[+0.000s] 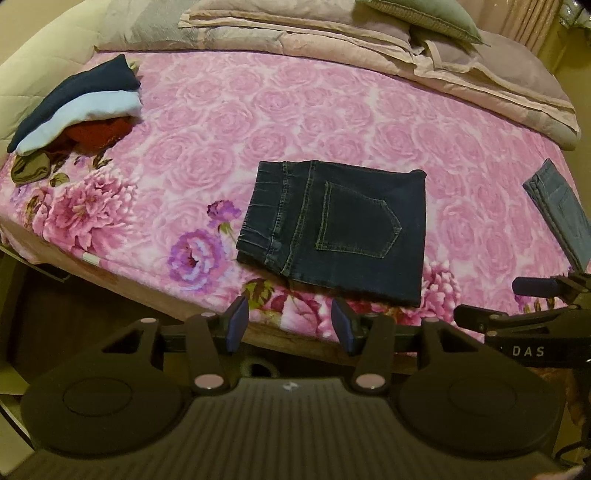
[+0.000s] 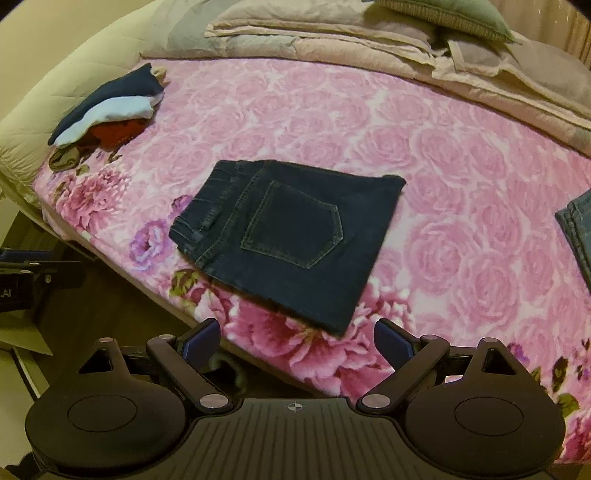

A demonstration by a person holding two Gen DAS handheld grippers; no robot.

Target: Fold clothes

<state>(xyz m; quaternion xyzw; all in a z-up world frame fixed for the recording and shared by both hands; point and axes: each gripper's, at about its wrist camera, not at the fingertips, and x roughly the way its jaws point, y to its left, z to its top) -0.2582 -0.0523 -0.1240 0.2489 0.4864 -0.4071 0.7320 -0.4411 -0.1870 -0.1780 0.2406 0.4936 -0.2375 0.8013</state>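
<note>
Lying flat near the front edge of the bed [image 1: 295,122], the folded dark jeans [image 1: 336,232] show a back pocket facing up, with the waistband toward the left. They rest on a pink rose-print blanket [image 2: 461,206] that covers the mattress.

Both tongs hang just off the bed's front edge, apart from the jeans. The left tongs [image 1: 291,325] are open, with a clear gap between the blue-padded fingers and nothing between them. The right tongs [image 2: 297,343] are spread wider and are equally empty; their fingers frame the near corner of the jeans without touching it.

Toward the far left corner of the bed sits a pile of clothes [image 1: 79,107]: a navy piece on top, a pale blue one under it, something red below that, and an olive piece at the bottom edge. At the right side lies a second, lighter pair of jeans [image 1: 561,214], folded narrow and partly cut off by the view. Beige bedding [image 2: 332,37] and a green pillow [image 2: 447,14] are stacked along the far side.
</note>
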